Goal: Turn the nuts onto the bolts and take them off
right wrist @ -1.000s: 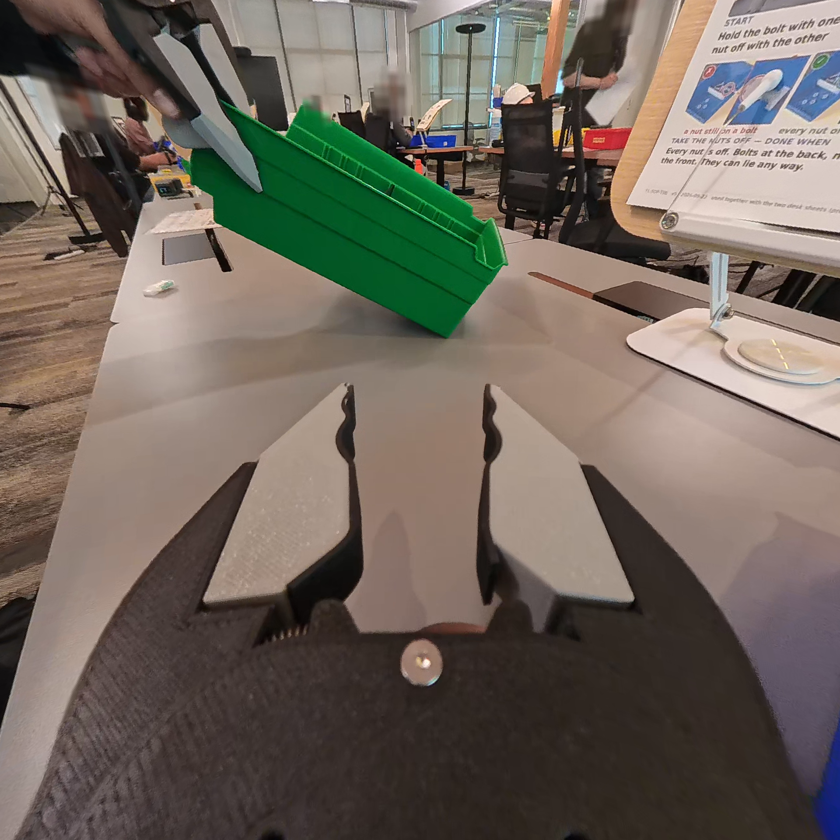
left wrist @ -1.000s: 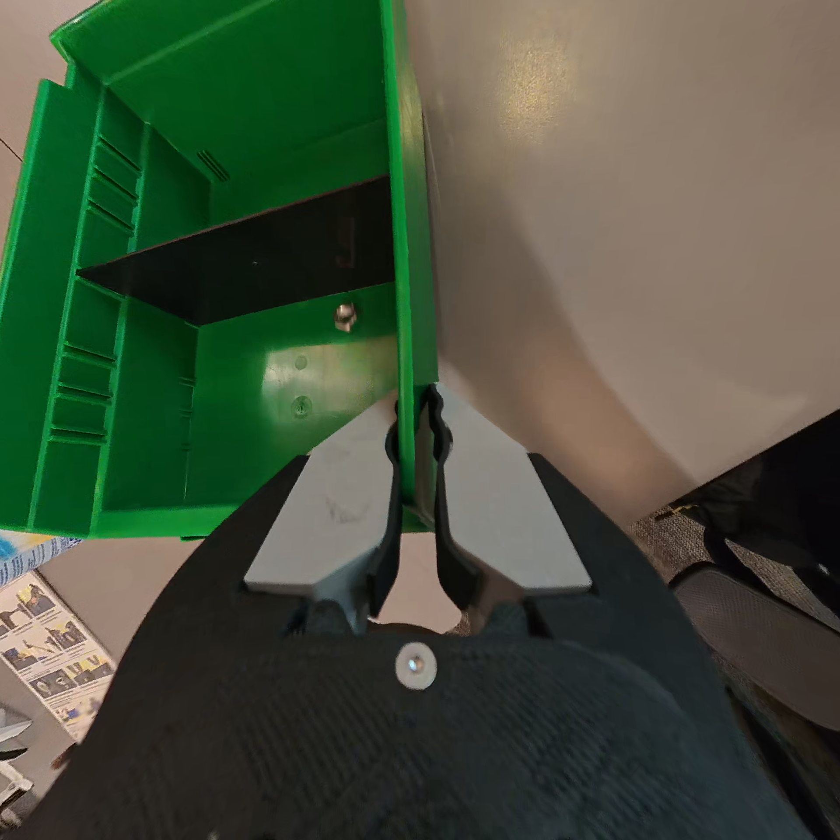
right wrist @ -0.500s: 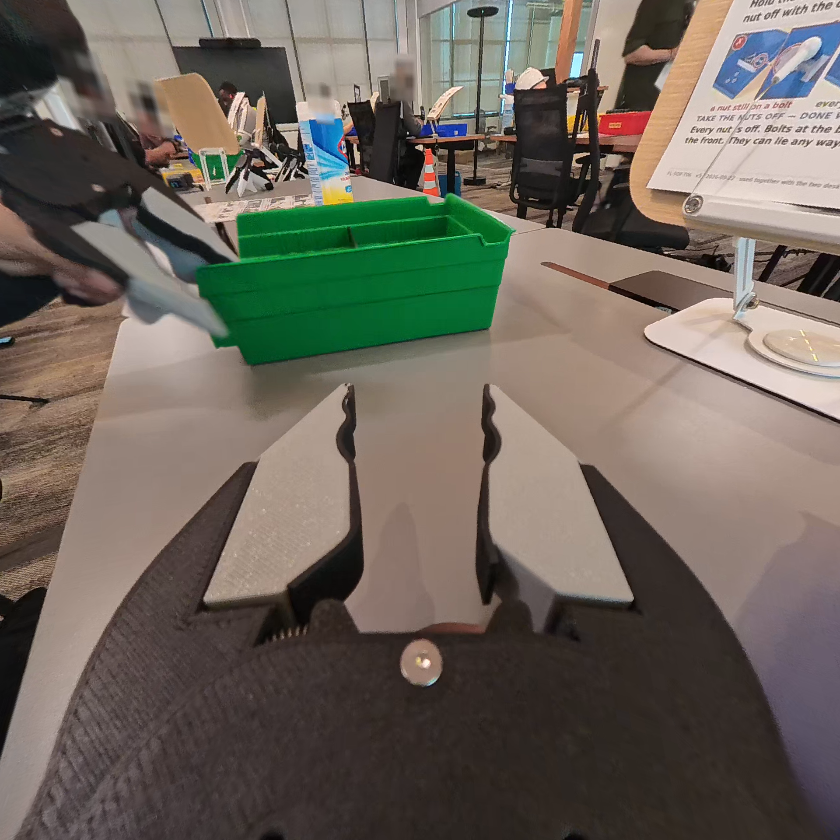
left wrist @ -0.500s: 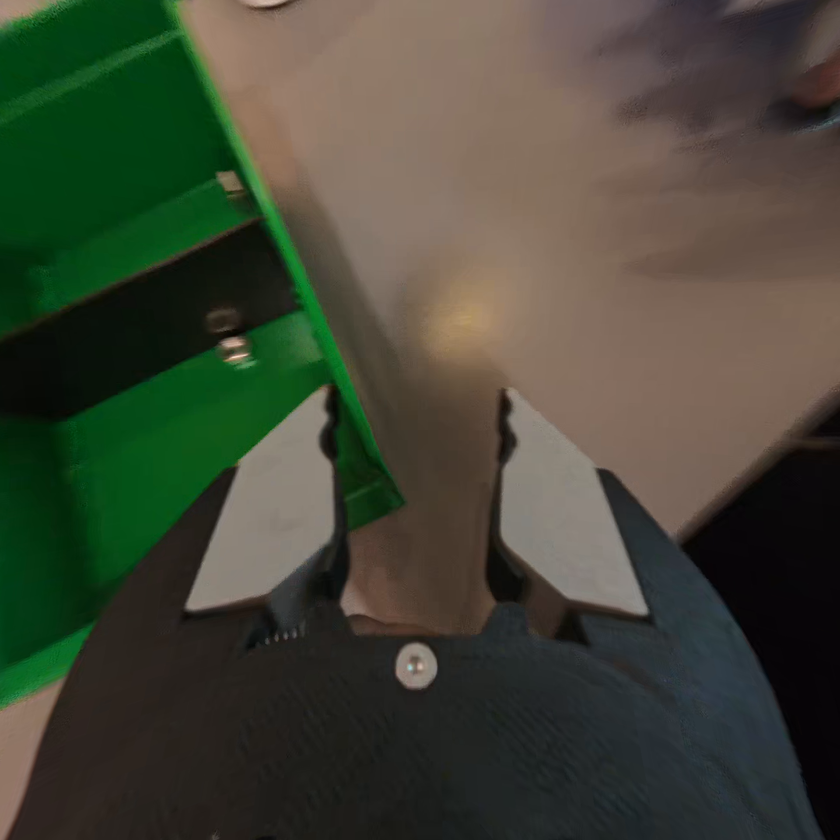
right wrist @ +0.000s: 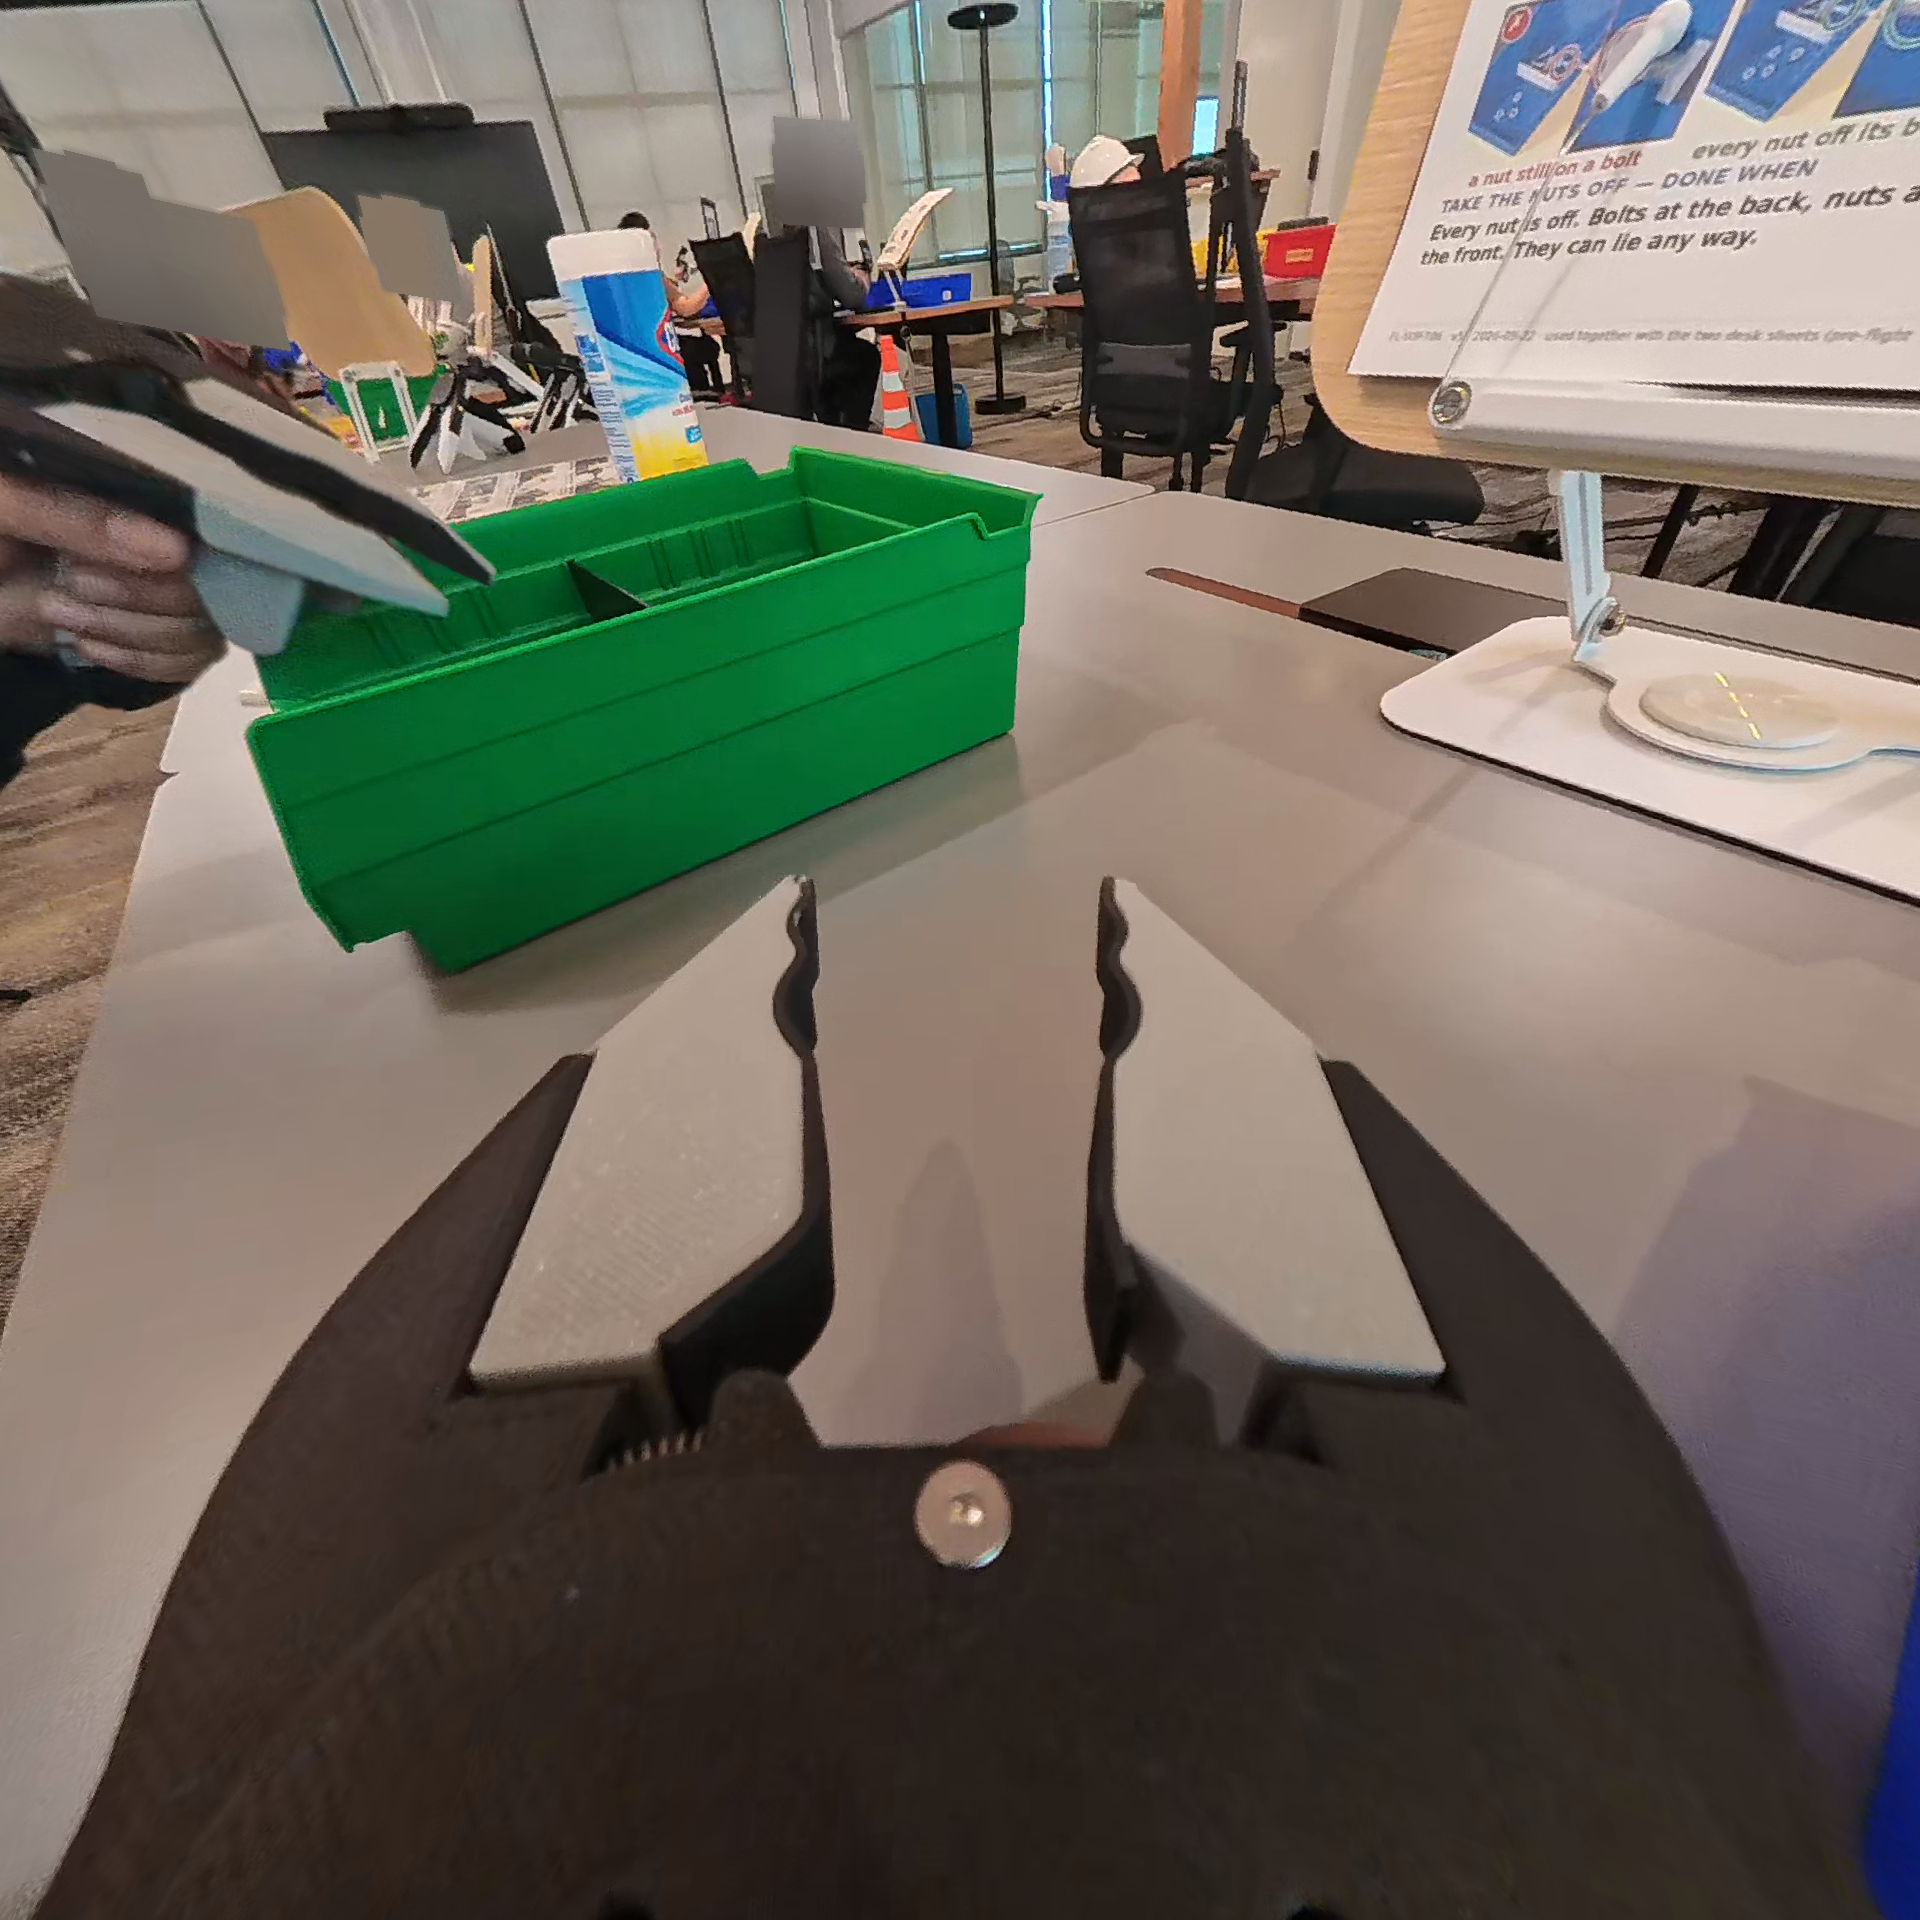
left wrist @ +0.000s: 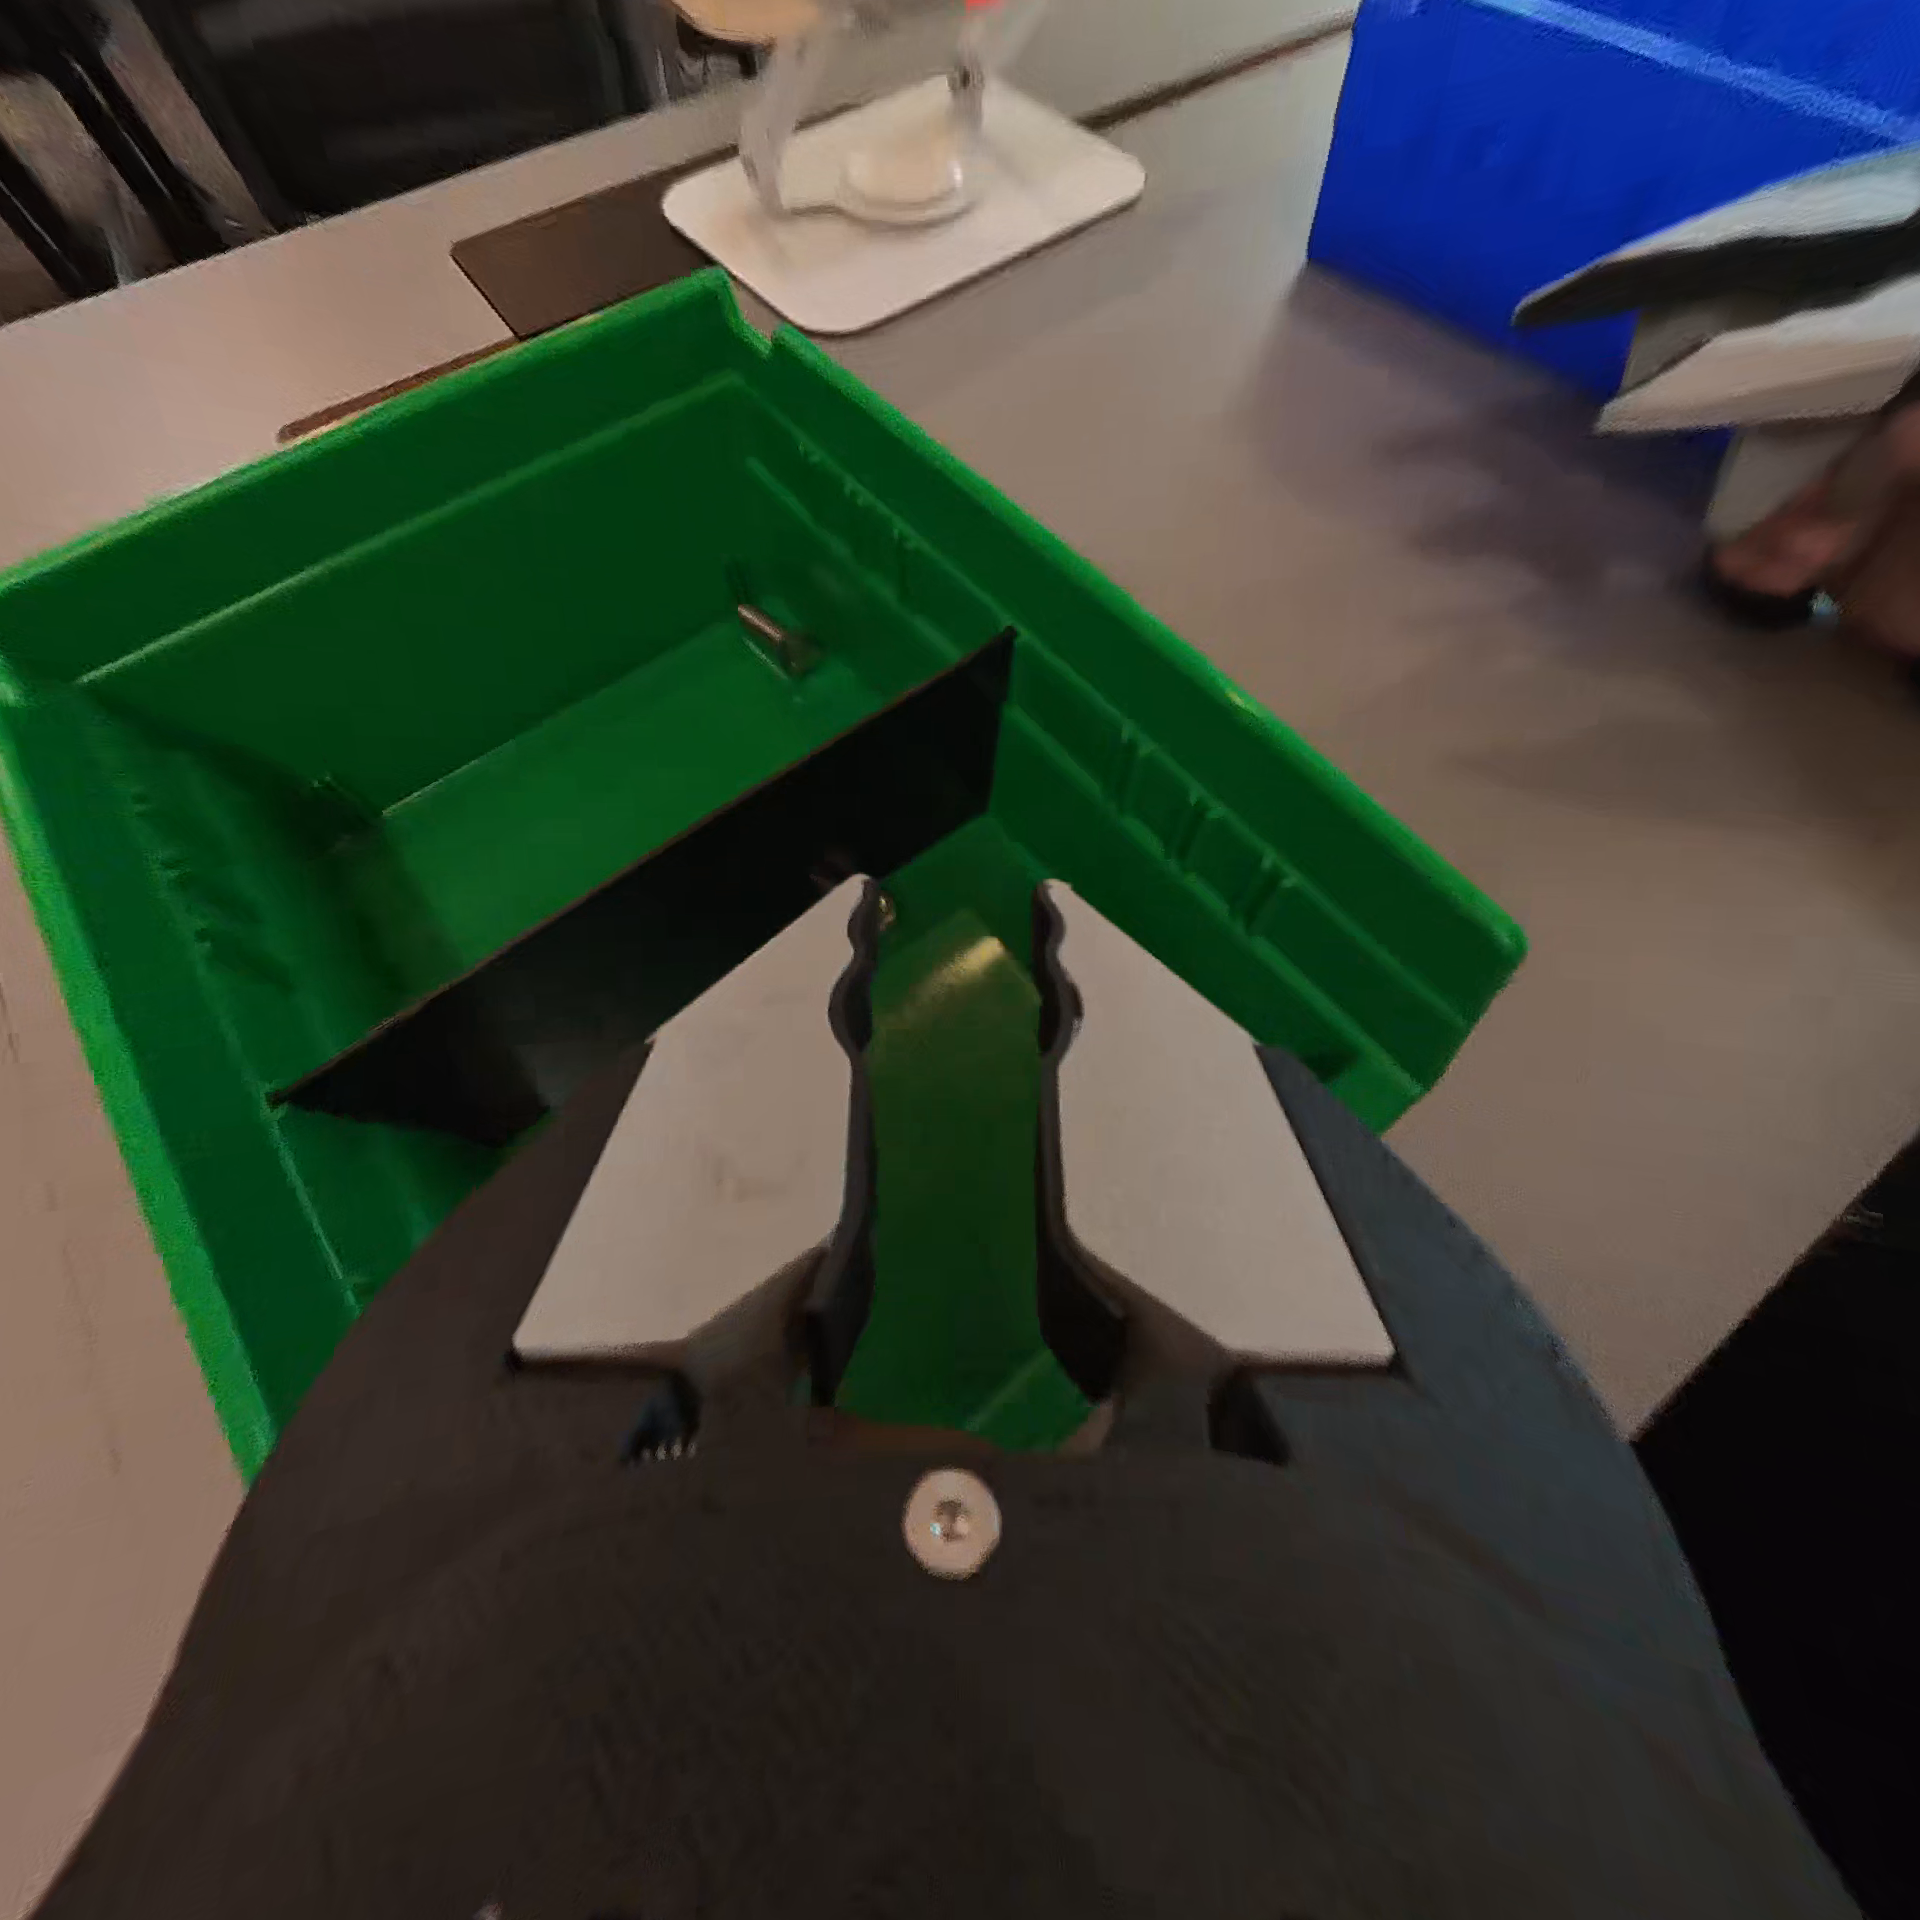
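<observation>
A green bin (left wrist: 1247,831) with a black divider (left wrist: 727,894) sits flat on the grey table. A bolt (left wrist: 774,639) lies in the far compartment against the side wall. A small metal nut (left wrist: 883,909) lies in the near compartment by the divider, right at my left fingertip. My left gripper (left wrist: 954,894) is open and empty above the near compartment. My right gripper (right wrist: 954,888) is open and empty, low over the table in front of the bin (right wrist: 644,727). It also shows in the left wrist view (left wrist: 1714,312), blurred.
A white stand base (right wrist: 1558,717) with an instruction sheet stands at the right. A blue bin (left wrist: 1558,135) is behind the right gripper. A wipes canister (right wrist: 623,353) stands beyond the green bin. The table edge (left wrist: 1766,1299) is near on the right. Across from one pair of fingers to the other is roughly 25 cm. The bolt (left wrist: 774,639) lies around 20 cm away from my left fingertips.
The left gripper held the bin's side wall with the bin tilted up. The bin now sits flat, and the gripper has let go, opened and moved over the near compartment. The right gripper stayed open.
</observation>
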Tool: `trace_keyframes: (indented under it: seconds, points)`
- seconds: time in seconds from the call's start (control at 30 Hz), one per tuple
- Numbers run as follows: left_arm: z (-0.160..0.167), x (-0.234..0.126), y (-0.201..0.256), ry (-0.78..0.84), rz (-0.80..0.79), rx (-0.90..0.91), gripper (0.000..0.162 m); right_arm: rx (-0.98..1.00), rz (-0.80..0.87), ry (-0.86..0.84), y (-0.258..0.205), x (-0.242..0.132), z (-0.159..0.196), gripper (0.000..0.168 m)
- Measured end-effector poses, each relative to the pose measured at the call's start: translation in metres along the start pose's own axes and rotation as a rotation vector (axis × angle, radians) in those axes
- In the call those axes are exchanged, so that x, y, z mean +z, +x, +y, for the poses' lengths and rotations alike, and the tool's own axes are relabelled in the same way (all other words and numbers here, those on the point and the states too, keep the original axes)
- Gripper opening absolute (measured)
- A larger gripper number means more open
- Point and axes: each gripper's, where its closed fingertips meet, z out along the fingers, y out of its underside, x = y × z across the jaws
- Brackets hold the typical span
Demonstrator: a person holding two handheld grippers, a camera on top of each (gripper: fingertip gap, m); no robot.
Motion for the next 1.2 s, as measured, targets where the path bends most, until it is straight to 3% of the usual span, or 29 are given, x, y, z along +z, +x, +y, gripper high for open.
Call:
trace_keyframes:
  seconds: [0.2, 0.33, 0.47, 0.53, 0.7, 0.87, 1.0, 1.2]
  points:
    - [-0.047, 0.029, -0.03, 0.013, 0.018, 0.051, 0.029, 0.008, 0.002, 0.006, 0.002, 0.0, 0.0, 0.051]
    - [-0.062, 0.077, -0.05, -0.163, 0.082, 0.09, 0.036, 0.028, 0.0, -0.004, 0.004, 0.001, 0.001, 0.051]
    - [-0.037, 0.133, -0.056, -0.458, 0.218, 0.009, 0.043, 0.028, 0.001, 0.003, 0.005, 0.0, 0.0, 0.05]
    - [-0.02, 0.152, -0.07, -0.573, 0.181, -0.025, 0.043, 0.019, 0.005, 0.003, 0.005, -0.002, 0.0, 0.051]
    - [-0.006, 0.182, -0.075, -0.623, 0.107, -0.013, 0.045, 0.02, -0.015, 0.019, 0.0, -0.005, -0.005, 0.05]
    - [-0.003, 0.182, -0.073, -0.64, 0.13, -0.019, 0.036, 0.021, -0.064, 0.01, -0.011, -0.004, -0.005, 0.05]
    - [0.004, 0.171, -0.087, -0.656, 0.106, -0.018, 0.015, -0.005, -0.08, -0.003, -0.018, -0.005, -0.004, 0.05]
    - [0.014, 0.156, -0.109, -0.638, 0.067, -0.05, 0.015, -0.031, -0.086, 0.005, -0.024, -0.007, -0.008, 0.049]
